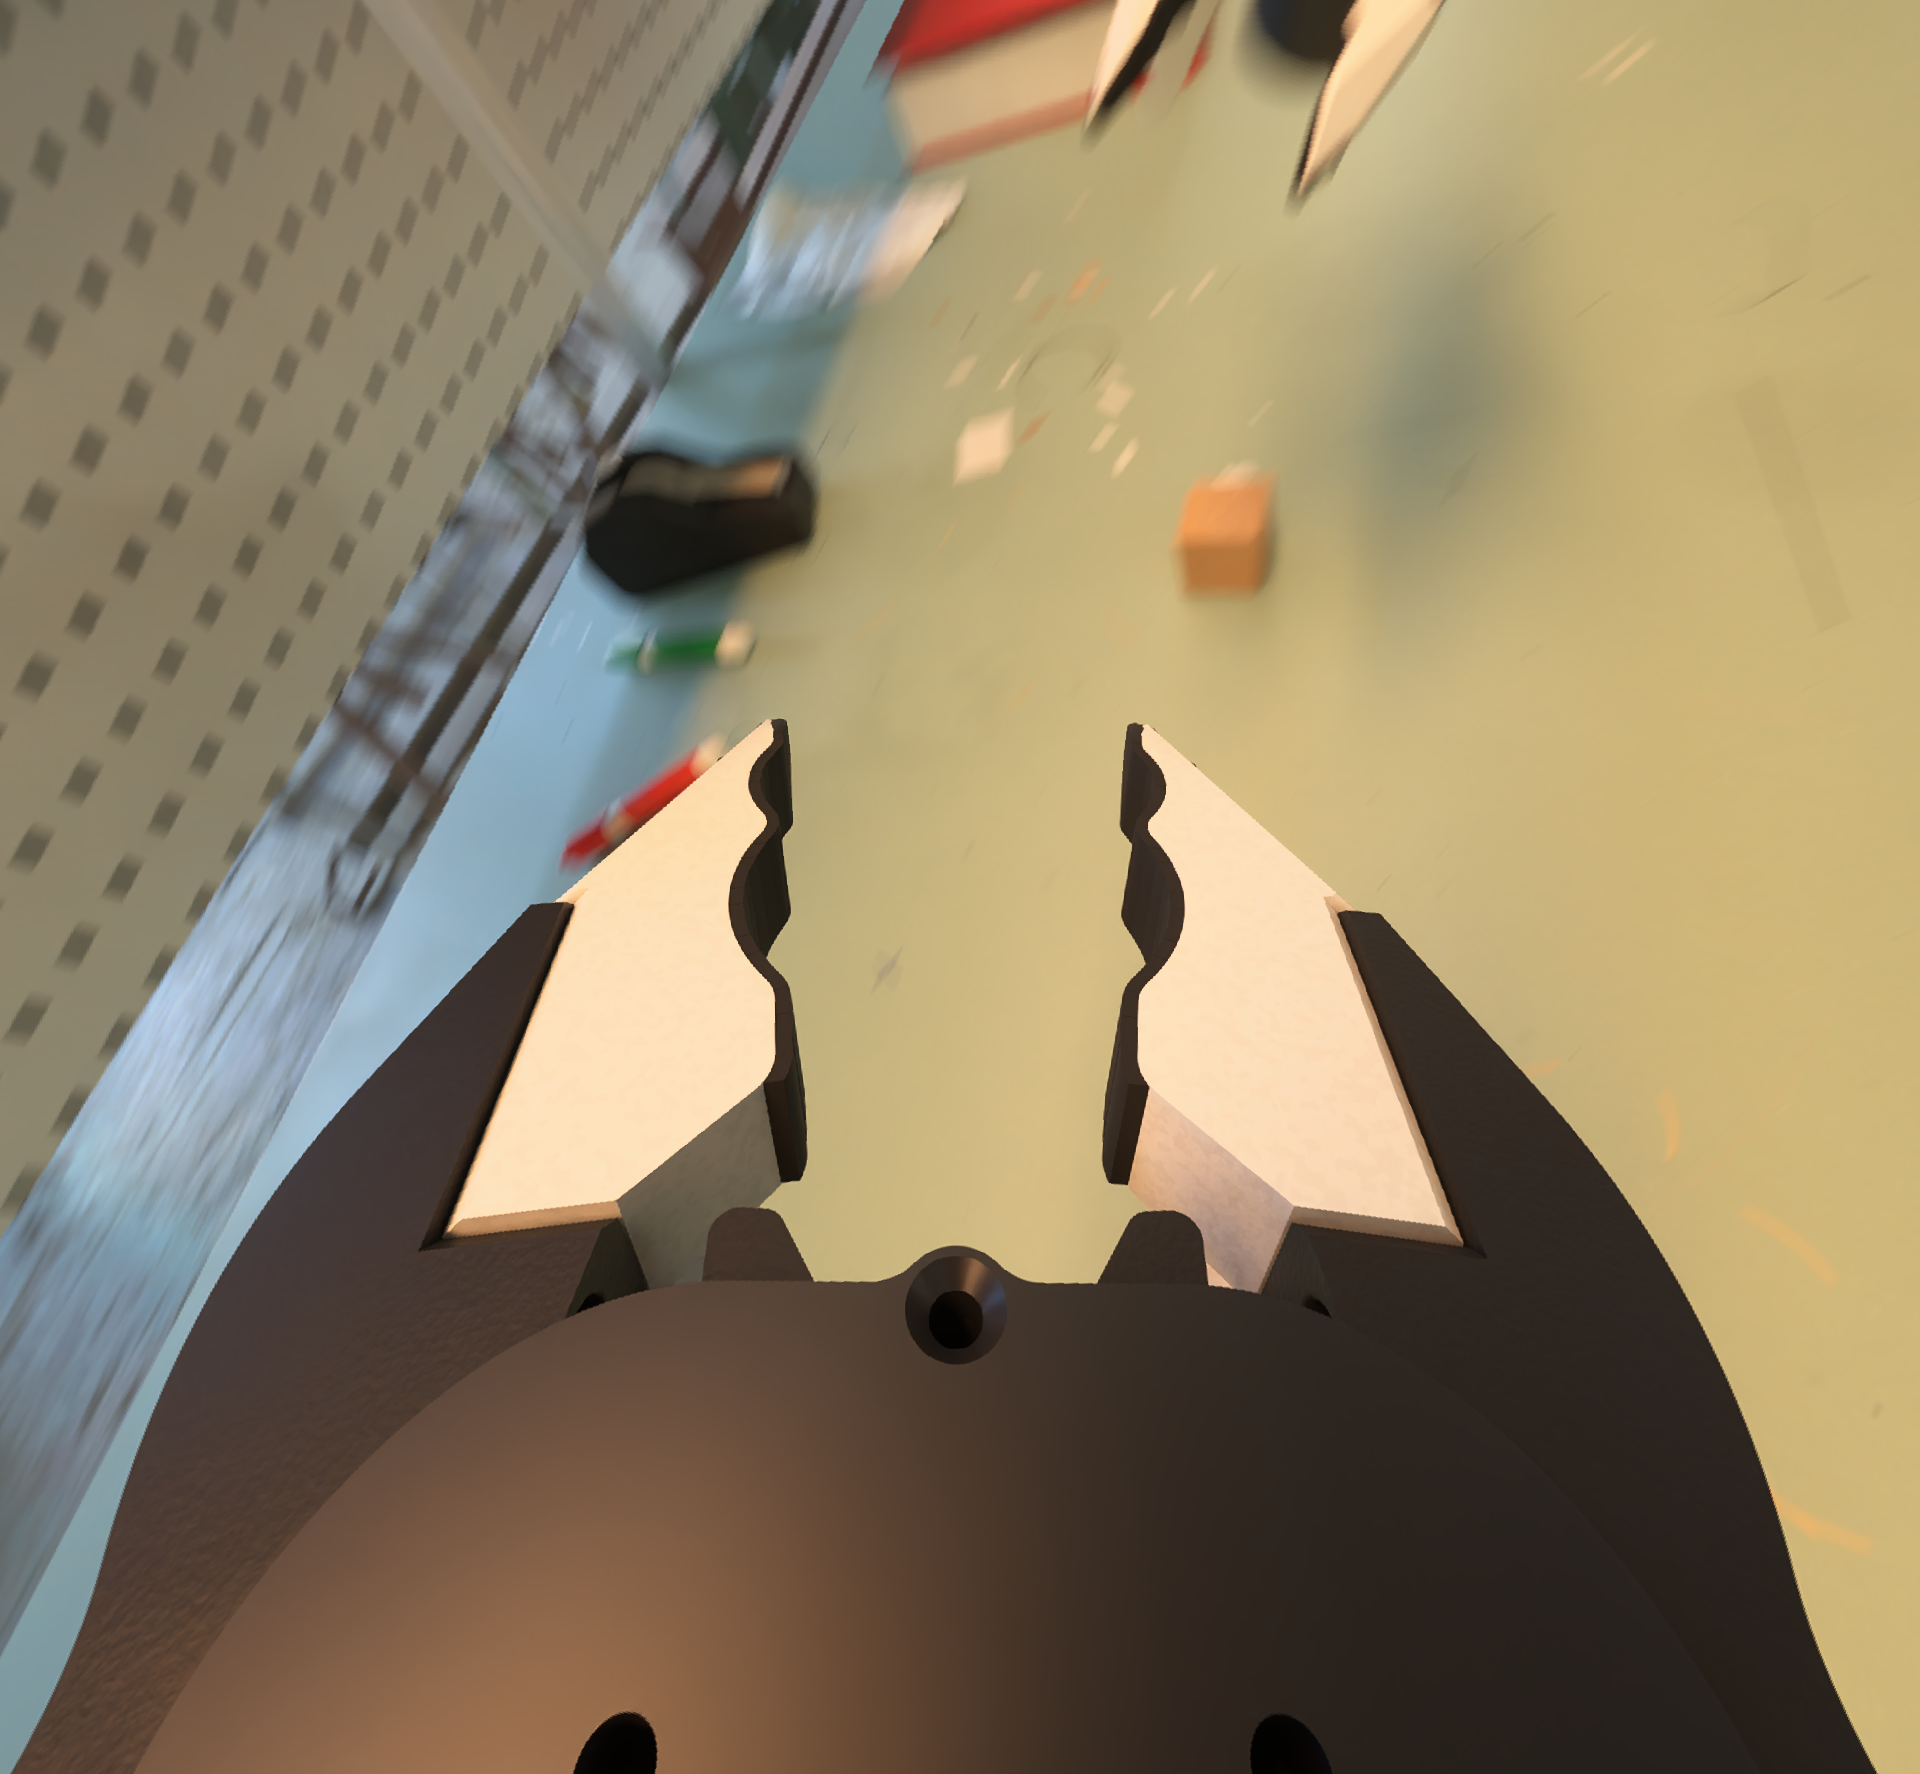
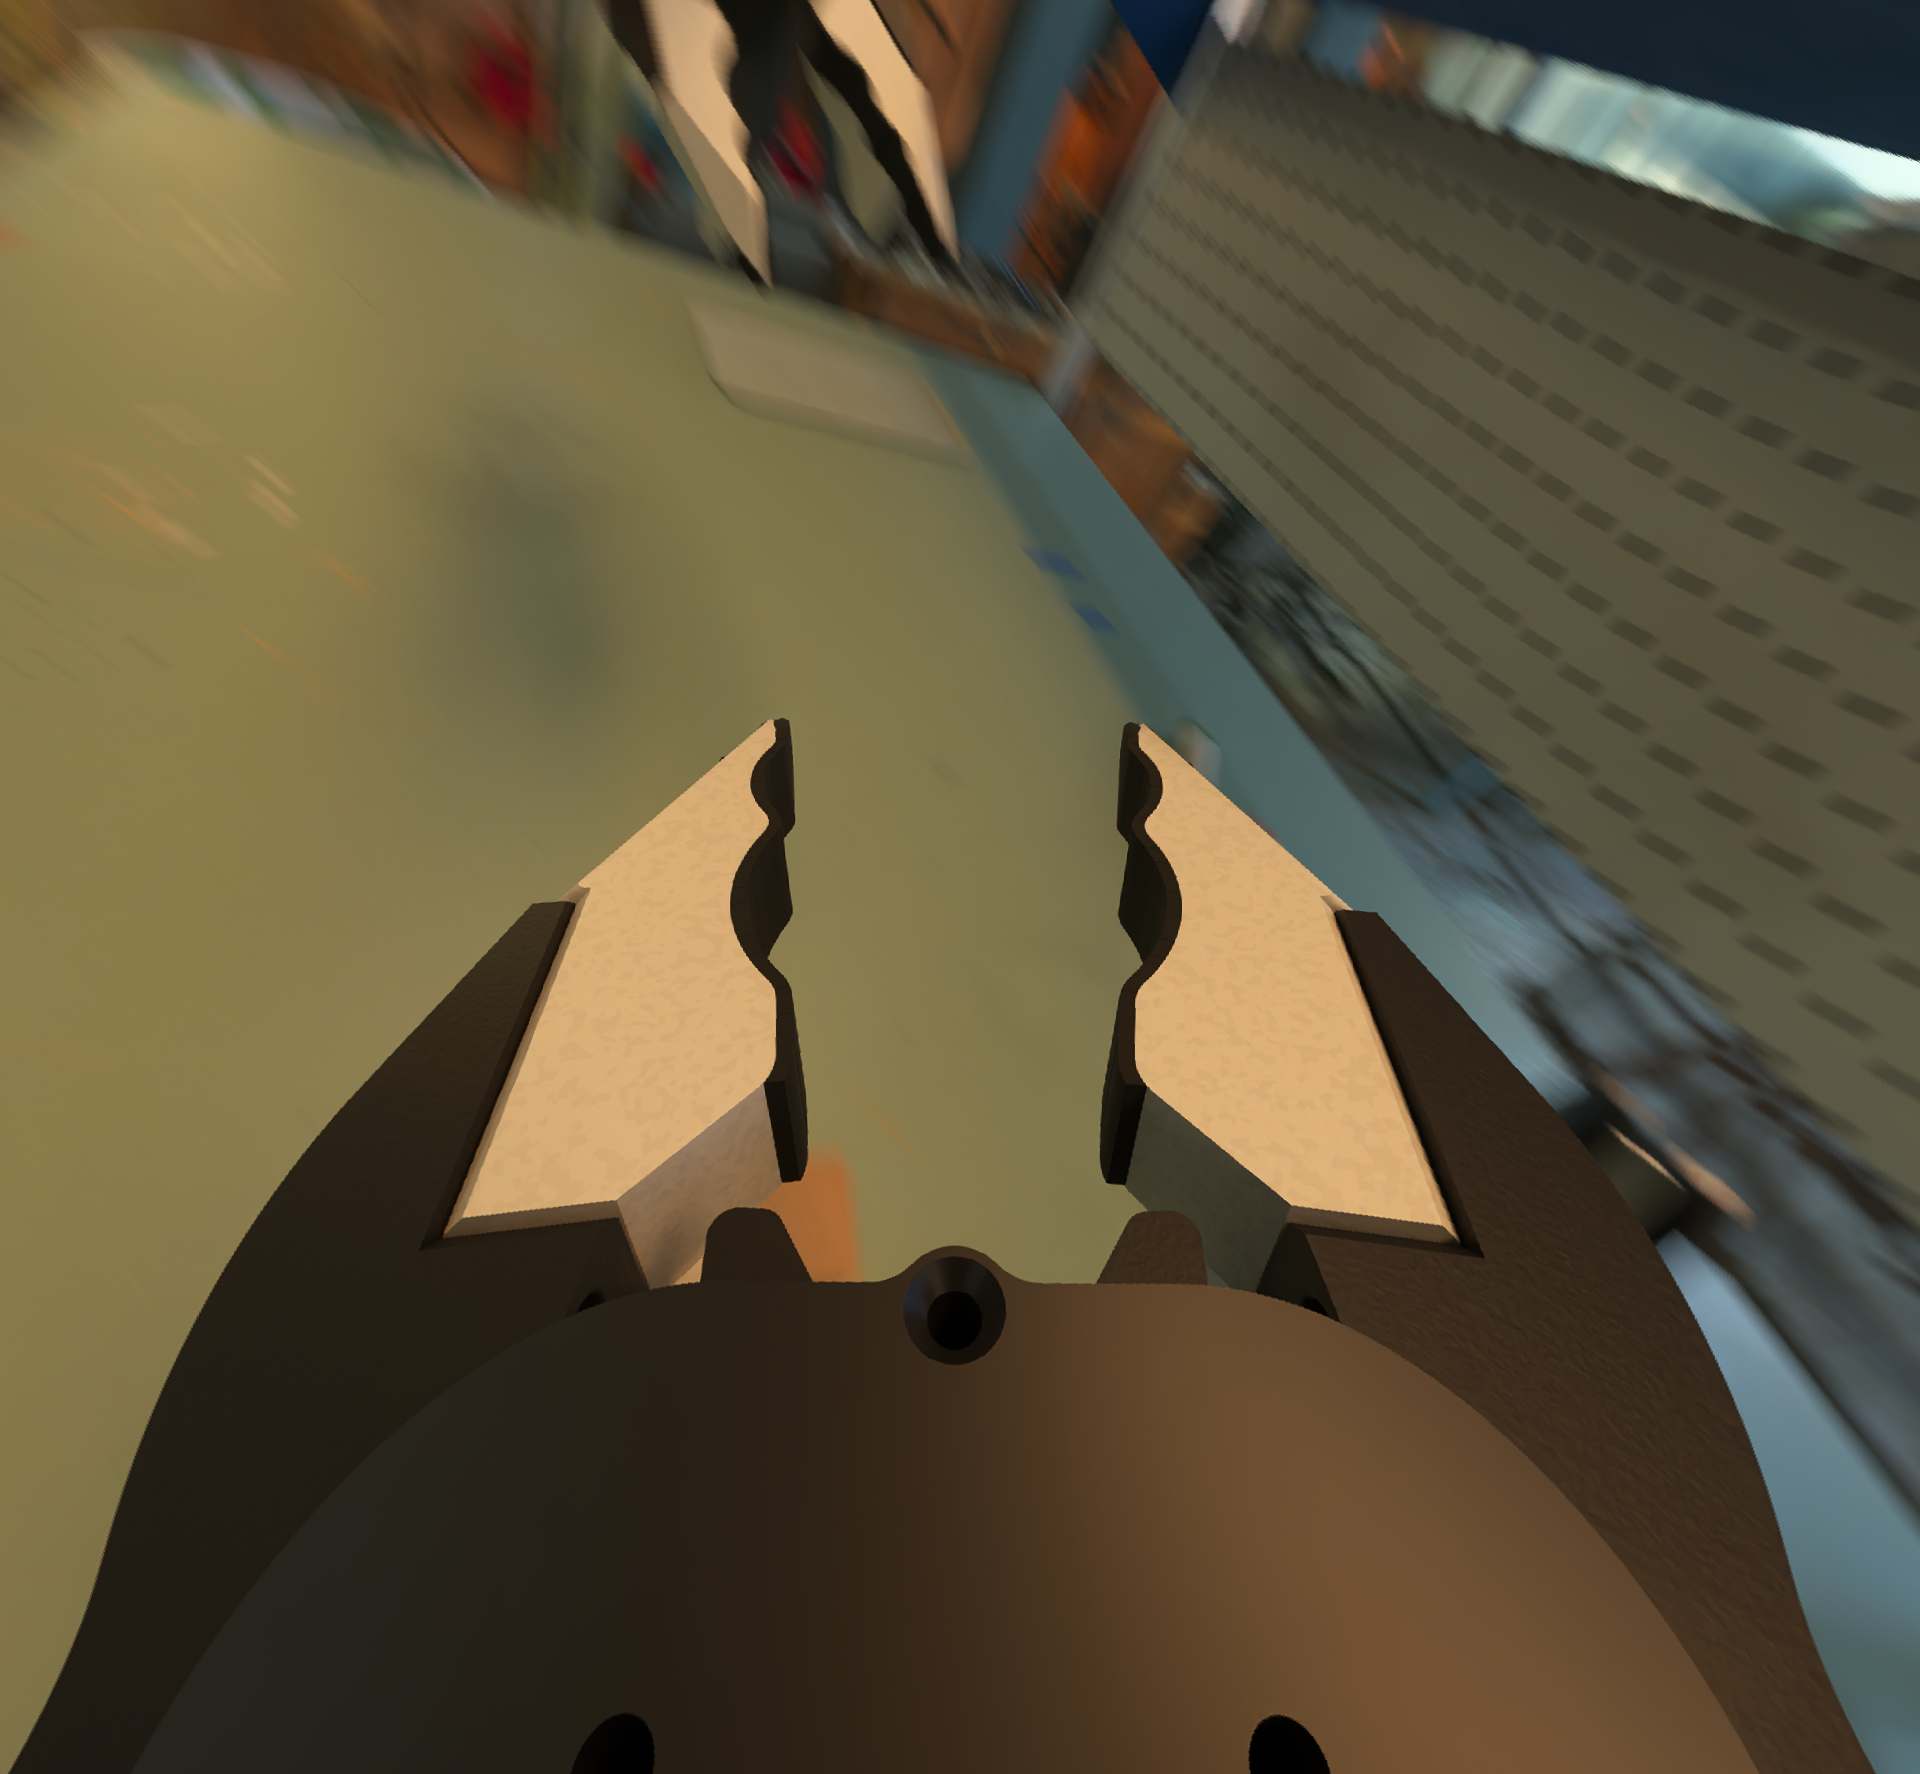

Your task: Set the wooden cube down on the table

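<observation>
Hovering with jaws spread and nothing between them, the left hand-held gripper point(image 1: 956, 737) looks down on the desk point(image 1: 1455, 789), and the right hand-held gripper point(image 2: 956, 737) is likewise open and empty. Ahead of the left fingers and well apart from them, the cube point(image 1: 1226, 535) sits upright on the desk, touching neither gripper; in the right wrist view only an orange sliver of it point(image 2: 821, 1215) shows low between the fingers, close under that gripper. Judging from this, the placing step looks done, and what remains is retreat: each gripper should lift clear without brushing the cube. Taking the cube as landmark, a black case point(image 1: 701, 519) lies to its left near the desk's back edge, a green marker point(image 1: 681, 649) just below that case, and a red marker point(image 1: 644, 805) lower still, partly behind the left finger. Beyond the cube lie pale paper scraps point(image 1: 987, 441), farther off a red book point(image 1: 1018, 10), and the right gripper appears blurred above it point(image 1: 1205, 155). A pegboard point(image 1: 208, 270) rises left of the cube past the desk edge. No brand, label or writing is readable; the blur hides any there may be.
</observation>
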